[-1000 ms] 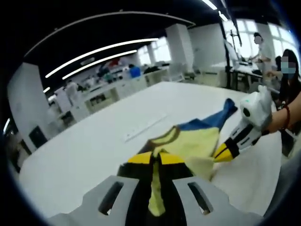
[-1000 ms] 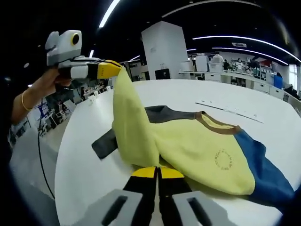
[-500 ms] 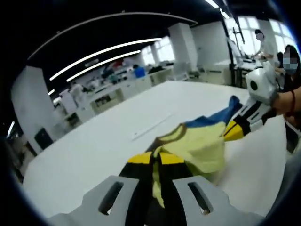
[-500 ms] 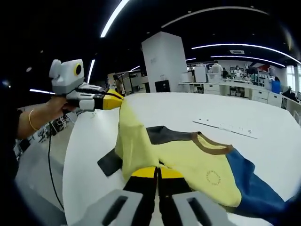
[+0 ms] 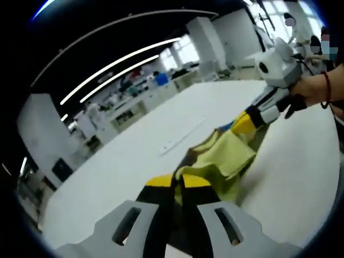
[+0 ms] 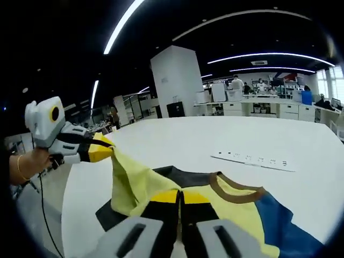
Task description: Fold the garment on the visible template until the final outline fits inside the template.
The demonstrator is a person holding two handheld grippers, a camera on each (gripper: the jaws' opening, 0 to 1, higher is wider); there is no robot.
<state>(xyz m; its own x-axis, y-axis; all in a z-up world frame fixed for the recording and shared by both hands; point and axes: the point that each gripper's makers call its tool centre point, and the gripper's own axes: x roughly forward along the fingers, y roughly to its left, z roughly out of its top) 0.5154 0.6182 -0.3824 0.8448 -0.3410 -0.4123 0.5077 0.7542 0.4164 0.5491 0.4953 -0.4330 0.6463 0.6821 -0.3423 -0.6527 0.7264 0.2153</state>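
While both grippers hold the shirt (image 6: 226,207) up off the white table (image 6: 215,140), the fold is only half done. In the right gripper view, going from the left, a hand (image 6: 29,161) holds the left gripper (image 6: 105,152), and its yellow tips are pinched tight on a yellow edge of the shirt. In the middle, the right gripper (image 6: 180,198) has its jaws closed on the yellow cloth too. To the right lie the brown collar (image 6: 236,189) and the blue part (image 6: 287,226), flat on the table. A long white strip (image 6: 252,159) lies farther back; I cannot tell if it is part of the template. A second ago the yellow cloth hung tall between the two tools. Now it sits lower and more bunched, and in the left gripper view the right gripper (image 5: 243,122) has come over the shirt (image 5: 226,161). I think the lifted edge is being carried across the shirt, so it must be laid down flat next.
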